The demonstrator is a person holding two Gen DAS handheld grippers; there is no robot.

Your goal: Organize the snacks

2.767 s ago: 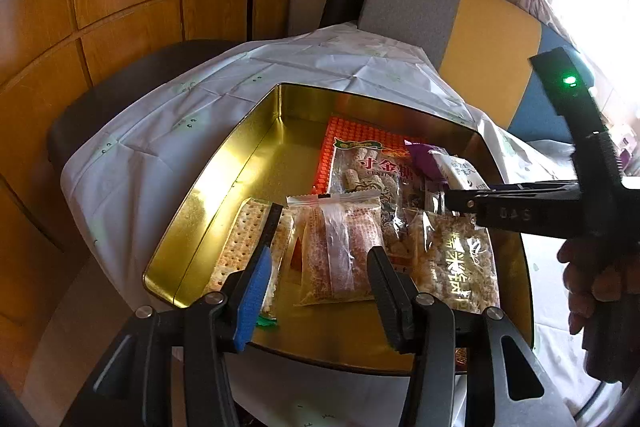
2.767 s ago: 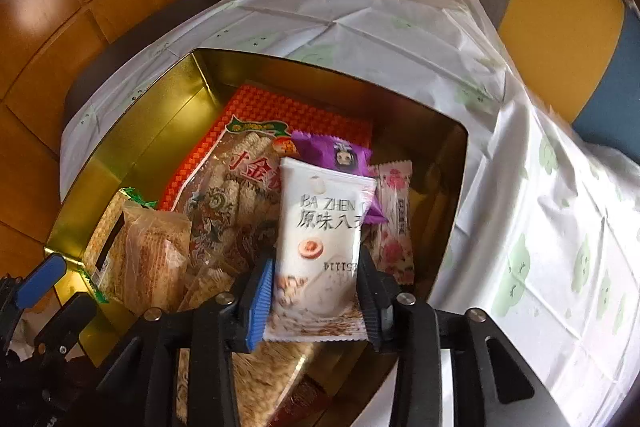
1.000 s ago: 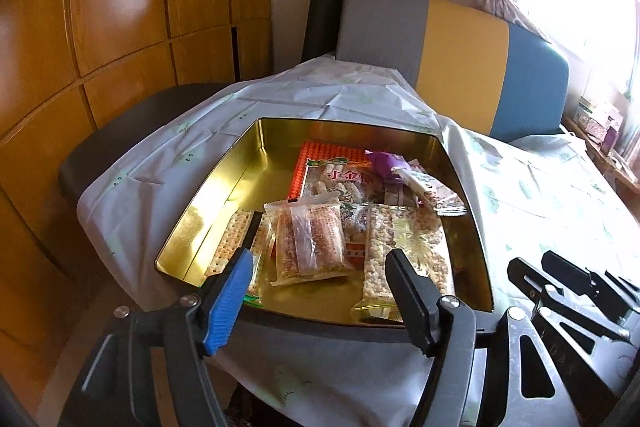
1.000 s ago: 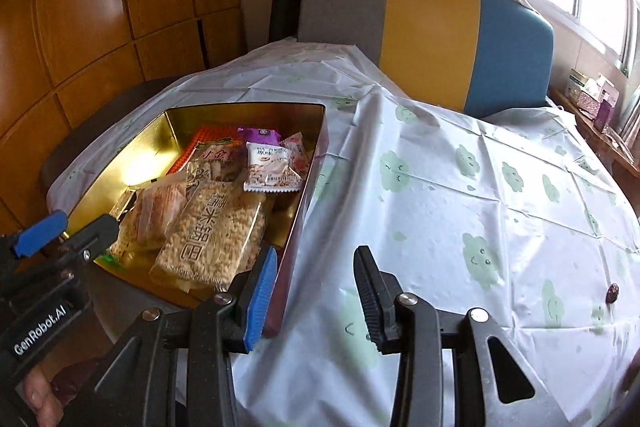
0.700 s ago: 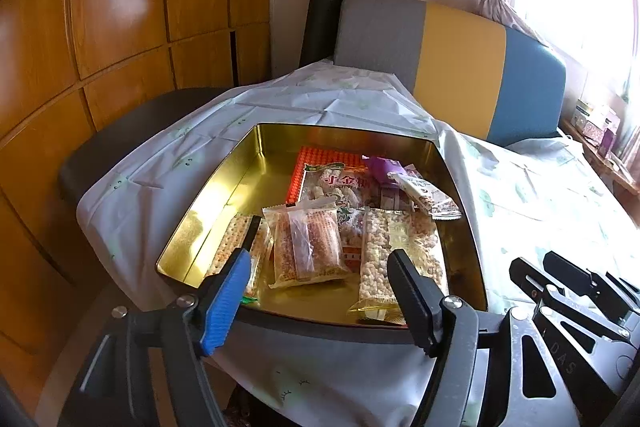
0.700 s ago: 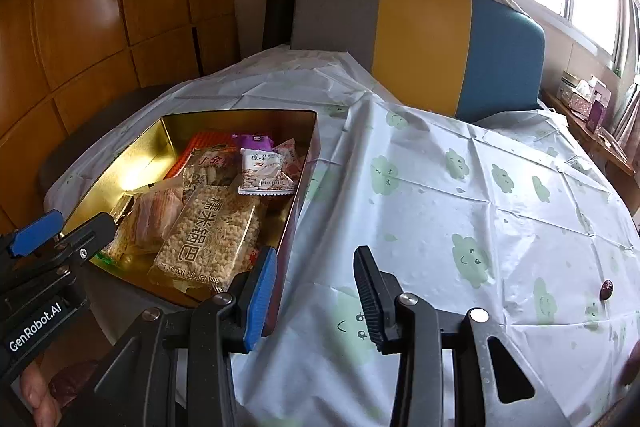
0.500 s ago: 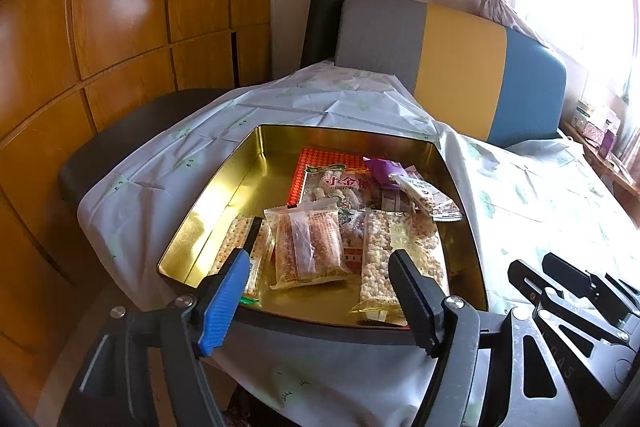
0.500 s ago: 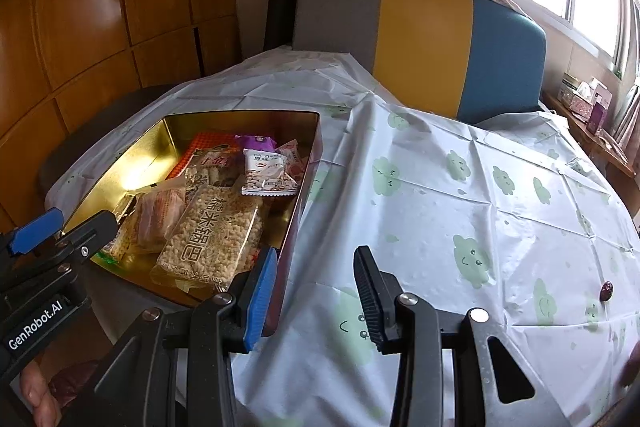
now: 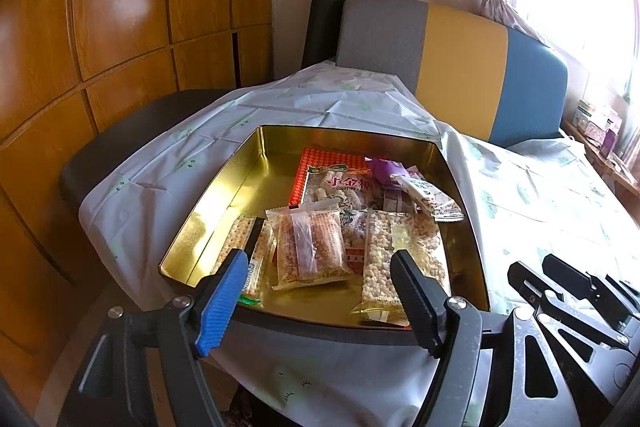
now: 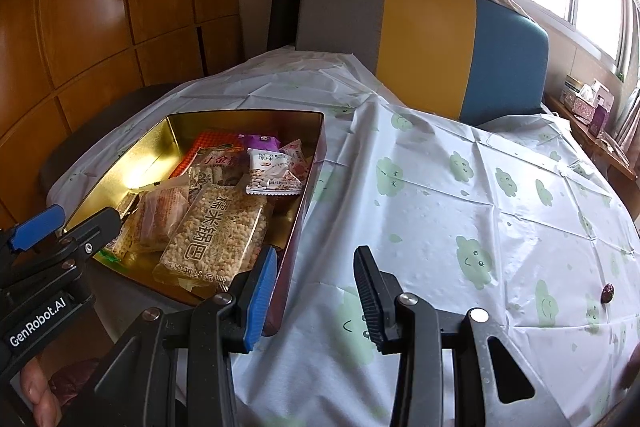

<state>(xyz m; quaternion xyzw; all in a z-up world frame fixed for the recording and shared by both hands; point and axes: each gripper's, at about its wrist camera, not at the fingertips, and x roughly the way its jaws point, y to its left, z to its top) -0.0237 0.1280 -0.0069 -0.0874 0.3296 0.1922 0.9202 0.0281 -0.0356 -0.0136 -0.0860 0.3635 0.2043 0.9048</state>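
Snacks (image 9: 316,247) all lying flat in gold tin (image 9: 208,207), pkts side by side so labels show. You're holding left gripper (image 9: 320,291) wide, empty, near tin's front edge; right gripper (image 10: 314,287) part-open, empty, over tablecloth (image 10: 460,207) beside tin.

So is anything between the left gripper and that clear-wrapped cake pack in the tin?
Only the tin's near rim lies between the open left gripper and the cake pack; nothing covers the pack.
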